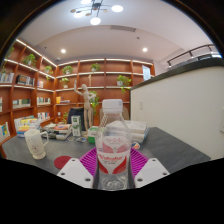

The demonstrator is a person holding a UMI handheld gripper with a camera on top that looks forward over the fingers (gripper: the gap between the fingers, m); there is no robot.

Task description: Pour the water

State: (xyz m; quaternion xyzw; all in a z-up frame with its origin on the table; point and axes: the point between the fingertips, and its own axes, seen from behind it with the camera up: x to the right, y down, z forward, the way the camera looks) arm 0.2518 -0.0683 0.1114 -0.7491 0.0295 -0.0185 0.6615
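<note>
A clear plastic water bottle (113, 150) with a red and white label stands upright between my fingers, its cap end up. My gripper (113, 165) has its magenta pads (89, 162) pressed against both sides of the bottle and holds it above the grey table (175, 150). A white cup-like container (36, 143) stands on the table beyond and to the left of the fingers.
A red round lid or coaster (63, 161) lies on the table left of the fingers. Several small items and a dark box (77, 124) stand further back. A white wall panel (180, 105) rises at the right. Wooden shelves (95, 85) line the back.
</note>
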